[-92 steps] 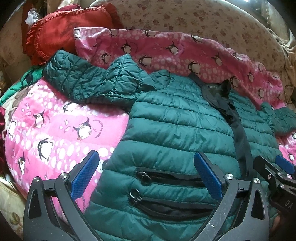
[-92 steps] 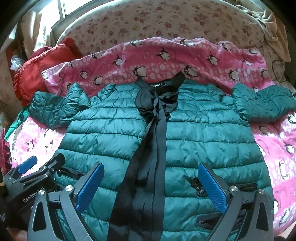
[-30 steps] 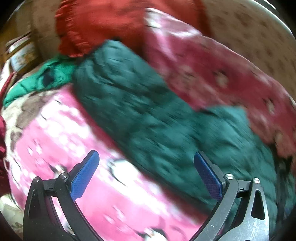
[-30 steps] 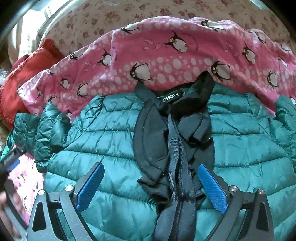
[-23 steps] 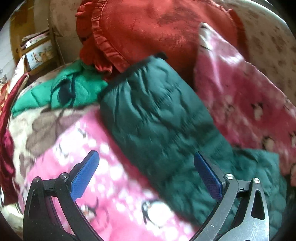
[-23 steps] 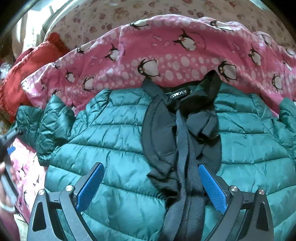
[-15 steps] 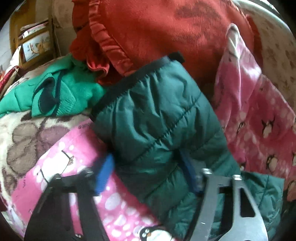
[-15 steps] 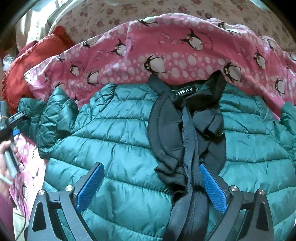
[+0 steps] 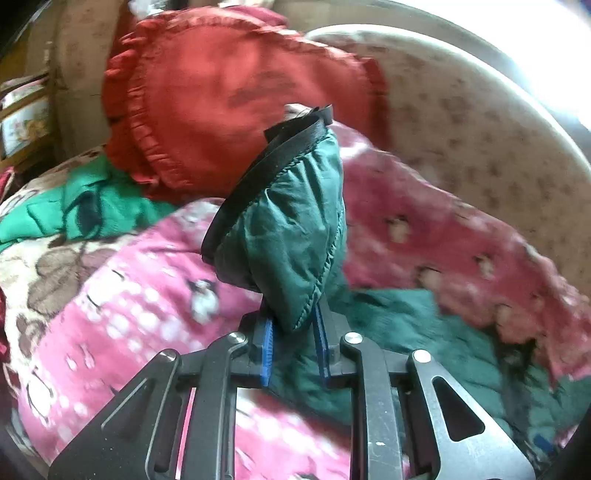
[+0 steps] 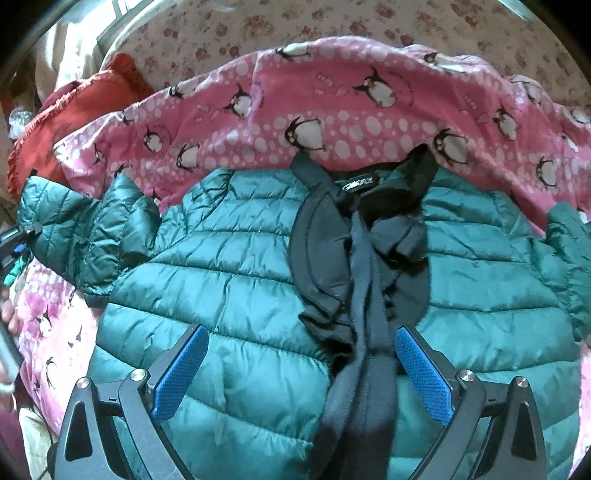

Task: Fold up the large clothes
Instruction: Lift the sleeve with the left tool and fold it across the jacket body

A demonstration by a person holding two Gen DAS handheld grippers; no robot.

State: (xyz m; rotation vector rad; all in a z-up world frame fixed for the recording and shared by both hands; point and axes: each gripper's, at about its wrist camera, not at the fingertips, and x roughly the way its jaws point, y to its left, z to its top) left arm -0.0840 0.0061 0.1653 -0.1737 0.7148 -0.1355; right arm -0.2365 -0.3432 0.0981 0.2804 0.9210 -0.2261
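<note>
A dark green quilted puffer jacket [image 10: 236, 266] lies front-up on a pink penguin blanket [image 10: 332, 103], with a black collar and zipper band [image 10: 365, 266] down its middle. My left gripper [image 9: 293, 345] is shut on the jacket's left sleeve [image 9: 291, 236] near its black-trimmed cuff [image 9: 266, 173] and holds it lifted off the blanket. In the right wrist view this sleeve [image 10: 70, 229] shows at the far left with the left gripper at its end. My right gripper [image 10: 301, 373] is open and empty, hovering over the jacket's chest.
A red frilled cushion [image 9: 229, 92] and a bright green garment [image 9: 85, 206] lie at the left end. A floral sofa back [image 10: 332, 22] rises behind the blanket. The jacket's other sleeve [image 10: 569, 258] lies at the right.
My left gripper moved left to the sleeve end, closed on it near the cuff and lifted it. My right gripper stayed open and hovers over the chest and collar.
</note>
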